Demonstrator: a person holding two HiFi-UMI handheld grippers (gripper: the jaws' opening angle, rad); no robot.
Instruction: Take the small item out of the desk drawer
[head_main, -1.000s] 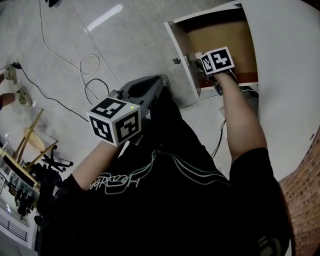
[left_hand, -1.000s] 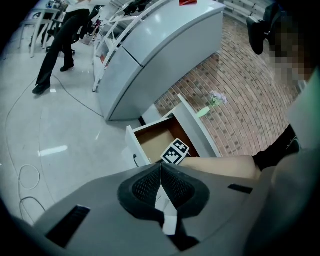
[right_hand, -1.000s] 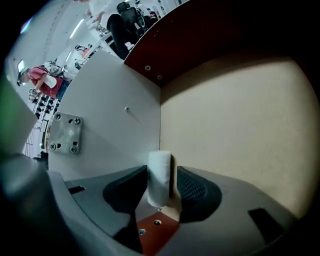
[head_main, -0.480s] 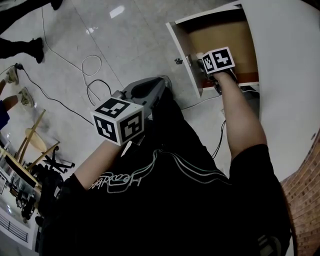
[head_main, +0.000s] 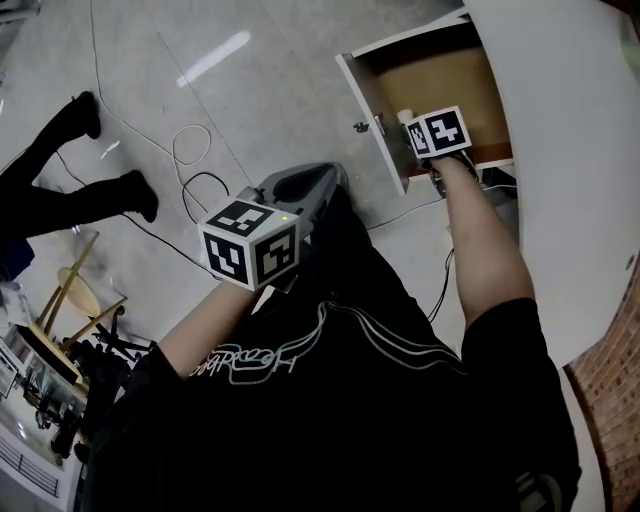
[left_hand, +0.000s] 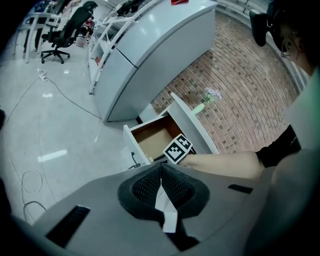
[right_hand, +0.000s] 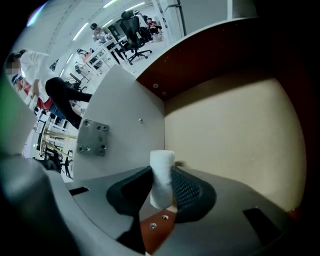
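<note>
The right gripper (right_hand: 161, 186) has just been closing its jaws, and they now clamp a small white roll (right_hand: 162, 165) between the ribbed pads. The roll is a short cylinder with a soft, fibrous surface. Its long axis runs along the jaws, and its free end sticks out past their tips toward the drawer's pale brown bottom. It sits inside the open drawer (right_hand: 125, 120), close to the inner face of the white front panel, where a metal plate (right_hand: 93, 138) is screwed on. Whether the roll touches the bottom cannot be told.

In the head view the right gripper's marker cube (head_main: 437, 132), printed with black-and-white squares, hangs over the drawer at the end of a bare forearm. The left gripper (left_hand: 161, 176) is held in front of the body, well apart from the drawer and aimed toward it, with its jaws pressed together. The outline lettering on the black shirt (head_main: 245, 362) is too warped to read.

Further out are the white curved desk (head_main: 560, 150) above the drawer, a looped cable (head_main: 190, 150) on the glossy floor (head_main: 270, 90), and another person's dark legs (head_main: 70, 195).
</note>
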